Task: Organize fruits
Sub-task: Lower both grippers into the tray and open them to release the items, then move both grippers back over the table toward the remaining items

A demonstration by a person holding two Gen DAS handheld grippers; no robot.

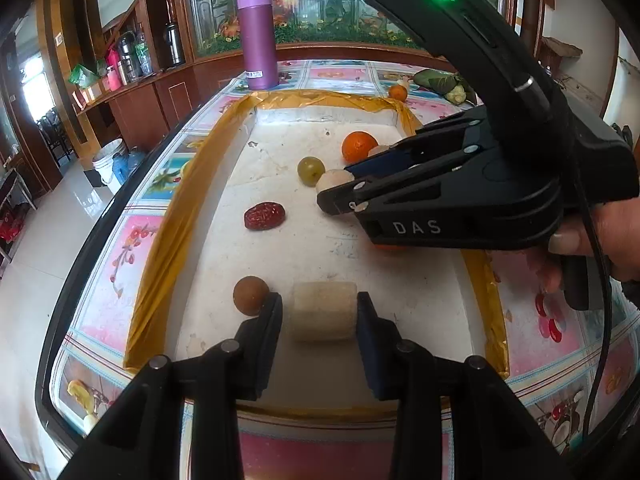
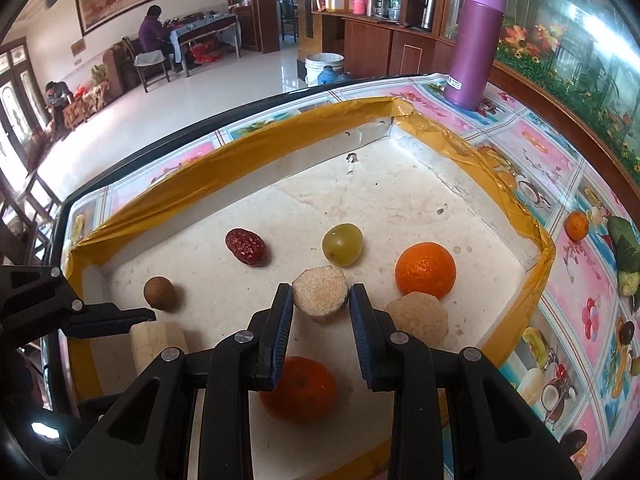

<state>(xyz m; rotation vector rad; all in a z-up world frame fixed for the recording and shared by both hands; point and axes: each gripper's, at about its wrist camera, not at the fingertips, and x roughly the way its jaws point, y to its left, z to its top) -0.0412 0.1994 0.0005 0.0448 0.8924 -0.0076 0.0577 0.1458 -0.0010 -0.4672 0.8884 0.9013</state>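
Between my right gripper's (image 2: 320, 312) blue pads sits a pale, faceted cut chunk of fruit (image 2: 320, 293), its grainy cut face turned up; the fingers are drawn in narrow and both pads look to be pressing its sides. It is low over the white floor of the foam tray (image 2: 400, 200), near the tray's middle. Just right of it lies a second cut chunk (image 2: 418, 314), touching the front of a whole orange (image 2: 425, 264). Another orange (image 2: 298, 388) lies under my right fingers, closer to me. Beyond the held piece I see a green grape (image 2: 342, 244), a red date (image 2: 245, 246) and a small brown round fruit (image 2: 159, 293), all apart from one another.

My left gripper (image 1: 320, 316) is narrowed around a pale cylindrical piece (image 1: 324, 312) at the tray's near end, both pads at its ends; the brown fruit touches the outside of the left finger. Yellow tape (image 2: 248, 148) wraps the tray's rim. A purple flask (image 2: 476, 40) stands on the patterned tablecloth (image 2: 560, 148) past the far corner.
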